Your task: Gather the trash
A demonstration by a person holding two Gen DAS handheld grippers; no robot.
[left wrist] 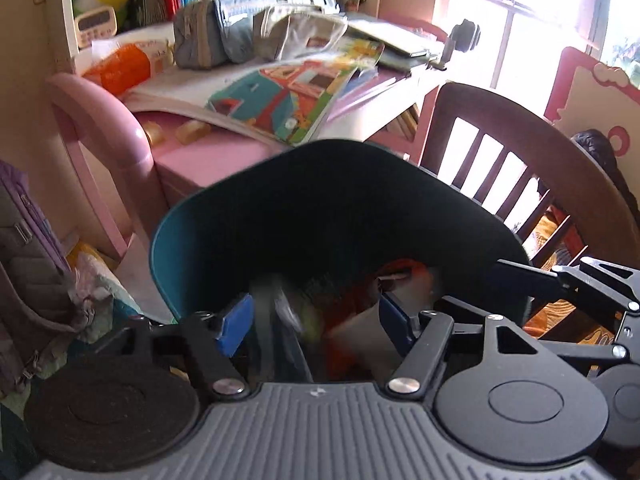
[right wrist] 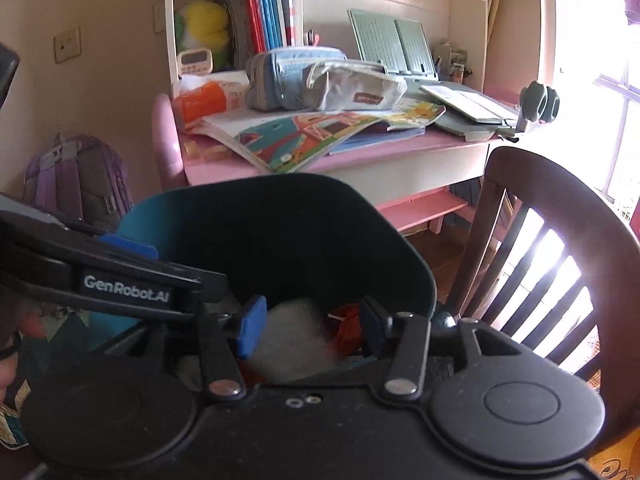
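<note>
Teal plastic bin (left wrist: pixel 188 248) is right under both cams, sitting on the floor in front of the pink surface (left wrist: pixel 208 156), and there's already stuff in it: smth orange (left wrist: pixel 404 270), a pale paper-ish piece (left wrist: pixel 360 332), and a blurry grey/white wad (right wrist: pixel 288 332) that looks like it's mid-drop or just landed. Too smeared to say what it is tbh.

Left hand-held gripper (left wrist: pixel 312 320) is spread, blue pads well apart, nothing pinched. A blurred greenish scrap (left wrist: pixel 304 316) shows in the gap but the pads aren't pressing it. Right hand-held gripper (right wrist: pixel 308 324) is the same: spread wide over the bin mouth, the wad showing between the pads but not clamped.

What could go wrong imo:
- Both tools are crammed over one bin opening. In the right cam the left one's arm crosses just beside the right one's left pad, so pulling out carelessly could knock them together or tip the bin.
- Light scraps can cling to a pad and get dragged back out on the way up.
- Bin is tight between the surface and the wooden chair (left wrist: pixel 520 152), so a bump on the rim shoves it into one of them.
- Books (left wrist: pixel 280 100) overhang the edge of the surface above the bin, so an upswing might clip them and drop them in w/ the trash.
</note>
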